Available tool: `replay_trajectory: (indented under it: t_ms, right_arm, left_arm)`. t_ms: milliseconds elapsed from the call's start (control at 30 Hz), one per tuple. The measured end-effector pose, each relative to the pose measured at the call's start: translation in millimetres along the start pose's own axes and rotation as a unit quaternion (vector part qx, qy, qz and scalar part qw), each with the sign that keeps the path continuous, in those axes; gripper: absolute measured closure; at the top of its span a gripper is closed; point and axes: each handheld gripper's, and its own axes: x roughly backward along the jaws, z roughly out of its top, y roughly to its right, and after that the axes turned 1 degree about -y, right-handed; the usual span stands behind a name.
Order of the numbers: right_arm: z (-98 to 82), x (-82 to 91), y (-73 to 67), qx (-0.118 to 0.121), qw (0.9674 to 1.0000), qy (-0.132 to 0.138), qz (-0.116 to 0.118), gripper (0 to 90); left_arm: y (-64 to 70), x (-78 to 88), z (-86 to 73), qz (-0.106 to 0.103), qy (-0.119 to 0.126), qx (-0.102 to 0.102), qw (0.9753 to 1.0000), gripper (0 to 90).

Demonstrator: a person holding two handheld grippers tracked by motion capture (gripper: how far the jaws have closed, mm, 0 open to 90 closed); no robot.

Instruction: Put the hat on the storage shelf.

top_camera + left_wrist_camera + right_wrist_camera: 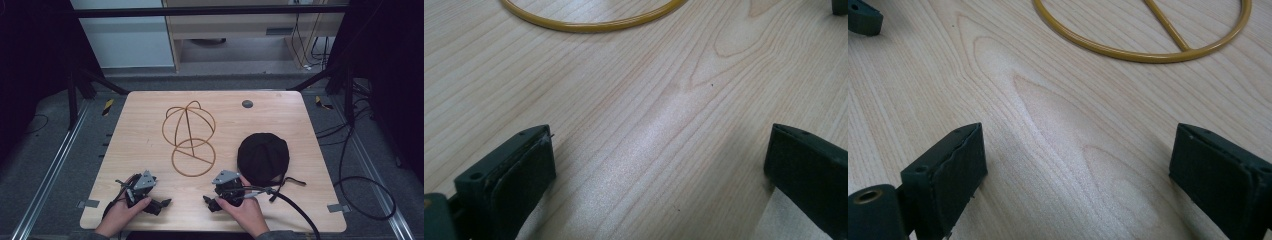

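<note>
Nearest me, my left gripper (161, 203) and right gripper (210, 202) rest low on the pale wooden table (150, 145), both with jaws spread wide and holding nothing. Just ahead lies the gold wire hat stand (190, 135), its ring base (1143, 52) close to my jaws; the black knitted beanie (263, 157) sits to my right. I judge nothing has begun: next I should reach for the beanie's edge.
</note>
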Motion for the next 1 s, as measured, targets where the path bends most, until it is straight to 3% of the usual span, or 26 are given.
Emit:
replay_trajectory:
  t_ms: [100,200,267,367,433,467,633,767,800,833,867,900,1000]
  right_arm:
    - [-0.1,1.1,-0.3,-0.001,1.0000,-0.002,-0.002,8.4]
    - [3.9,17.5,-3.7,0.022,0.9996,-0.009,-0.018,9.8]
    - [5.5,24.4,-4.3,0.023,0.9995,-0.005,-0.022,9.4]
    - [6.5,45.8,-4.0,0.027,0.9987,0.007,-0.042,8.9]
    - [0.7,65.7,1.7,0.023,0.9967,0.021,-0.075,9.0]
    - [0.7,65.7,1.7,0.023,0.9967,0.021,-0.075,9.0]
    - [-16.0,91.3,20.7,-0.008,0.9883,0.030,-0.149,9.7]
    - [-26.0,106.3,35.3,-0.043,0.9819,0.054,-0.176,9.2]
    - [-26.0,106.3,35.3,-0.043,0.9819,0.054,-0.176,9.2]
    - [-31.0,113.8,43.0,-0.056,0.9773,0.067,-0.193,8.9]
    - [-31.0,113.8,43.0,-0.056,0.9773,0.067,-0.193,8.9]
    - [-37.1,121.4,50.6,-0.077,0.9732,0.076,-0.203,8.6]
    - [-40.9,126.0,55.0,-0.090,0.9708,0.075,-0.209,8.4]
  left_arm:
    - [-0.1,-0.1,0.1,0.000,0.000,0.000,1.0000,0.0]
    - [-0.1,-0.1,0.1,0.000,0.000,-0.001,1.0000,0.0]
    - [-0.1,-0.1,0.1,0.000,0.000,0.000,1.0000,0.0]
    - [-0.1,-0.1,0.1,0.000,0.000,0.000,1.0000,0.0]
    - [-0.1,0.0,0.1,0.000,0.000,-0.001,1.0000,0.0]
    - [-0.1,0.0,0.2,0.000,-0.001,-0.001,1.0000,0.0]
    - [-0.1,0.0,0.2,0.000,-0.001,-0.001,1.0000,0.0]
    - [-0.1,0.0,0.2,0.000,-0.001,-0.001,1.0000,0.0]
    - [-0.1,0.0,0.2,0.000,-0.001,-0.001,1.0000,0.0]
    - [0.1,0.1,0.1,0.000,-0.001,0.000,1.0000,0.0]
    - [0.1,0.1,0.1,0.000,-0.001,0.000,1.0000,0.0]
    - [0.0,0.1,0.1,0.000,-0.001,0.000,1.0000,0.0]
    - [0.0,0.1,0.1,0.000,-0.001,0.000,1.0000,0.0]
